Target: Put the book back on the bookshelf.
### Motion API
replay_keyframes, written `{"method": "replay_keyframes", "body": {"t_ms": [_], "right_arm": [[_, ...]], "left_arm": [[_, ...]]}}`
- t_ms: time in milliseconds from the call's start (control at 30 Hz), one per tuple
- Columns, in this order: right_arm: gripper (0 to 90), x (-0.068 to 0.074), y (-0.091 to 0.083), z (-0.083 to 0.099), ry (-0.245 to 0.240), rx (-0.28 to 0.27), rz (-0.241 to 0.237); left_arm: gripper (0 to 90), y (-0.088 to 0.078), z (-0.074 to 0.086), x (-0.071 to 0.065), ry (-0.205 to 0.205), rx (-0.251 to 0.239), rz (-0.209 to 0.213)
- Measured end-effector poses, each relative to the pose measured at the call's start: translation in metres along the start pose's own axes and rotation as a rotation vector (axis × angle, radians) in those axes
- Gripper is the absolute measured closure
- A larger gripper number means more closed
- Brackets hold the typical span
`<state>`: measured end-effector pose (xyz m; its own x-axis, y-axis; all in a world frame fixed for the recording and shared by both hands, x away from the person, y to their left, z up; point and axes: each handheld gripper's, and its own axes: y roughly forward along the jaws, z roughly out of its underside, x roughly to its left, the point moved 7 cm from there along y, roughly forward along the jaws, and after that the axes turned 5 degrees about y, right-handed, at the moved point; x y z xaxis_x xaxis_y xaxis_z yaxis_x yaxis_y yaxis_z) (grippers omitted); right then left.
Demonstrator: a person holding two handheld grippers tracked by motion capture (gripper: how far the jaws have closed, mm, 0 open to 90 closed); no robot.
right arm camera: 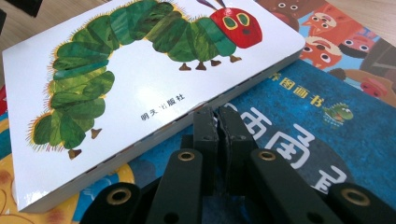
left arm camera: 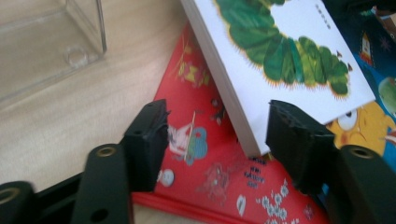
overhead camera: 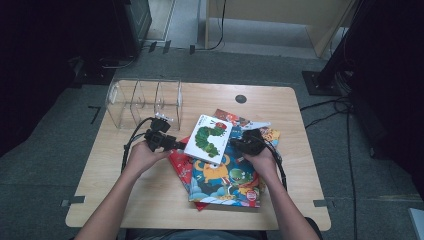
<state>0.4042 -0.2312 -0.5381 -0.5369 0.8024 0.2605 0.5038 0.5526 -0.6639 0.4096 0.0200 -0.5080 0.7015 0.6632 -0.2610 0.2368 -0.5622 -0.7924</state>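
Observation:
A white board book with a green caterpillar [overhead camera: 207, 139] lies tilted on top of a pile of picture books. My left gripper [overhead camera: 179, 145] is at its left side and stands open. The book's lower corner [left arm camera: 252, 140] sits between the jaws, close against the right pad [left arm camera: 285, 126] and well apart from the left one. My right gripper [overhead camera: 234, 142] is shut with nothing in it. Its closed tips [right arm camera: 216, 114] meet the book's thick side edge [right arm camera: 154, 135], over a blue picture book [right arm camera: 299, 140].
A red book [overhead camera: 181, 162] and the blue book [overhead camera: 225, 180] fan out under the white one, with another colourful book [overhead camera: 232, 119] behind. A clear acrylic divider rack [overhead camera: 145, 100] stands at the back left of the wooden table [overhead camera: 125, 190]. A dark round hole [overhead camera: 241, 98] lies farther back.

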Motion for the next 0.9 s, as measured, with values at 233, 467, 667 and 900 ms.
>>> {"method": "replay_keyframes", "body": {"t_ms": [233, 467, 667, 900], "right_arm": [[86.8, 0.003, 0.004, -0.002, -0.004, 0.001, -0.007], [86.8, 0.003, 0.005, -0.004, -0.021, 0.004, -0.001], [86.8, 0.003, 0.006, -0.004, -0.02, 0.002, 0.001], [86.9, 0.005, 0.007, -0.005, -0.03, 0.002, 0.001]], "left_arm": [[27.4, 0.013, -0.011, -0.005, -0.013, 0.006, 0.015], [26.5, 0.025, -0.017, -0.008, -0.009, 0.04, 0.016], [26.7, 0.033, -0.02, -0.012, -0.006, 0.06, 0.016], [25.6, 0.039, -0.02, -0.011, -0.032, 0.06, 0.034]]}}
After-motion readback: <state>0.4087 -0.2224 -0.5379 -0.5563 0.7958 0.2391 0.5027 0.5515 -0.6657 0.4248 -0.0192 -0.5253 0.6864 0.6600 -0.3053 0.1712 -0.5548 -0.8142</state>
